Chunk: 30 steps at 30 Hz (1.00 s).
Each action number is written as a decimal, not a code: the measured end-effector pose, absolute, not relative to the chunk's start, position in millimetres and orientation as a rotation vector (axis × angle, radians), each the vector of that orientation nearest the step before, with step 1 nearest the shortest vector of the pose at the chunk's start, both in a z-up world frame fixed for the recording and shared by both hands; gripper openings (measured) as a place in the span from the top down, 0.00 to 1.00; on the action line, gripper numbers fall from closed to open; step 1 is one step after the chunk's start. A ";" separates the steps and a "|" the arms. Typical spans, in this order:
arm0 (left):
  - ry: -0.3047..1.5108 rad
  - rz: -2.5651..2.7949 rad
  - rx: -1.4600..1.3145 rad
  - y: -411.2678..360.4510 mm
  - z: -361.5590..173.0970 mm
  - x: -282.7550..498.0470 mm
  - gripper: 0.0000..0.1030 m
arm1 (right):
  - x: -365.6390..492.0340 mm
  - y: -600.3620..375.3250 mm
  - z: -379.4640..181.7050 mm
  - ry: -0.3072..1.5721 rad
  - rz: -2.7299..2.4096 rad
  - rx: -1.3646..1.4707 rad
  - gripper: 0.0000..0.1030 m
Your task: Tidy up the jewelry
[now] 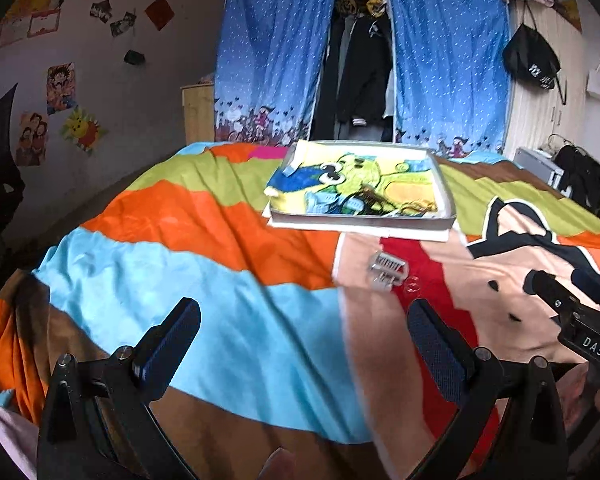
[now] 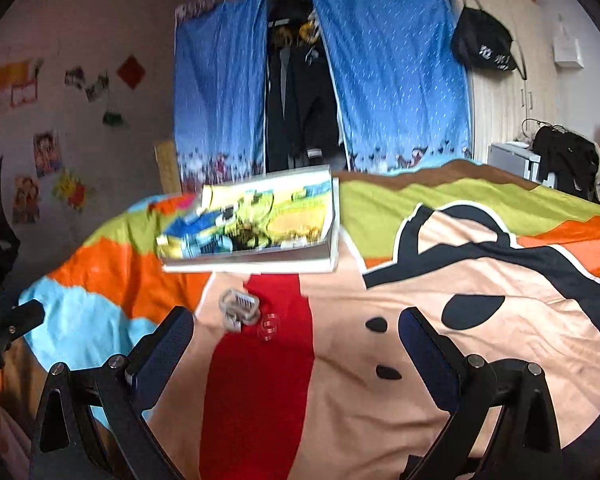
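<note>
Both grippers hover over the bed with nothing in them. The left gripper has its jaws spread wide, and the right gripper is just as wide open. The jewelry seems split across two spots: a small clear clip and a tiny clear ring lie loose on the blanket, just beside each other, and some darker bits sit inside the tray further back (possibly chains or hair clips, too small to tell). The tray rests on a white sheet near the far edge of the bed.

What could go wrong from here: the ring is see-through and flat on soft fabric, so the pads could easily pinch blanket instead of ring, or nudge it into a fold where it disappears. The clip is slick plastic and may squirt out of a hard squeeze. The two grippers are also close together, so reaching for the same piece could mean a bump. The tray sits on squishy bedding, so a heavy drop might tip it.

Readable text: "DAS" in white on the right gripper's body, seen from the left wrist view. The black bag on the wardrobe has white characters, not legible.
</note>
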<state>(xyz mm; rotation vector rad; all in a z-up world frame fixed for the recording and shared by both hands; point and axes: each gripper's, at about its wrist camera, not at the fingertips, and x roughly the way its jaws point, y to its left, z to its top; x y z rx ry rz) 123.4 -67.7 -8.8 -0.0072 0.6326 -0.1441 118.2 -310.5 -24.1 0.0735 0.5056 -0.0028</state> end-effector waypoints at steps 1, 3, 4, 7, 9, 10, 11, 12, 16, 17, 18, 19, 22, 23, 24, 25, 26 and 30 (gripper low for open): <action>0.642 -0.140 -0.011 -65.9 -11.6 126.1 0.02 | 120.5 -307.6 -26.3 0.522 -0.002 0.060 0.00; 0.658 -0.131 -0.022 -62.4 -16.3 130.3 0.02 | 121.6 -302.4 -29.8 0.538 0.002 0.036 0.00; 0.667 -0.125 -0.027 -61.2 -18.7 133.3 0.02 | 122.4 -300.1 -31.4 0.545 0.007 0.025 0.00; 0.689 -0.117 -0.039 -58.4 -23.5 143.1 0.02 | 127.3 -294.0 -37.6 0.580 0.018 -0.003 0.00; 0.700 -0.115 -0.039 -57.9 -25.6 149.2 0.02 | 132.6 -291.4 -41.0 0.610 0.021 -0.017 0.00; 0.706 -0.115 -0.036 -58.2 -27.0 153.1 0.02 | 135.8 -289.7 -43.8 0.630 0.021 -0.025 0.00; 0.709 -0.115 -0.034 -58.2 -28.2 155.6 0.02 | 138.3 -288.6 -46.2 0.645 0.022 -0.030 0.00; 0.713 -0.113 -0.028 -58.6 -29.7 159.6 0.02 | 140.2 -288.5 -47.8 0.656 0.023 -0.033 0.00; 0.738 -0.120 -0.019 -58.8 -37.9 175.9 0.02 | 148.9 -287.9 -55.9 0.710 0.021 -0.038 0.00; 0.743 -0.122 -0.020 -59.5 -40.0 179.3 0.02 | 151.0 -288.8 -57.8 0.722 0.019 -0.036 0.00; 0.752 -0.126 -0.022 -59.6 -42.7 184.2 0.02 | 152.4 -289.5 -58.3 0.731 0.016 -0.035 0.00; 0.761 -0.131 -0.023 -59.9 -45.4 189.4 0.02 | 154.8 -290.8 -60.4 0.747 0.012 -0.030 0.00; 0.776 -0.144 -0.022 -61.8 -51.7 202.8 0.02 | 161.0 -295.0 -64.2 0.782 0.005 -0.007 0.00; 0.784 -0.155 -0.021 -62.7 -55.0 209.1 0.02 | 164.6 -299.1 -66.2 0.804 0.001 0.014 0.00; 0.792 -0.168 -0.021 -63.6 -58.1 214.5 0.02 | 167.6 -303.3 -67.3 0.819 0.001 0.037 0.00; 0.802 -0.182 -0.023 -64.9 -60.6 219.4 0.02 | 170.4 -307.7 -68.0 0.831 0.001 0.065 0.00; 0.818 -0.205 -0.027 -66.6 -63.9 226.6 0.02 | 174.2 -314.8 -69.3 0.844 0.007 0.109 0.00; 0.878 -0.307 -0.062 -77.1 -73.2 254.6 0.02 | 200.3 -348.1 -82.6 0.909 0.067 0.335 0.00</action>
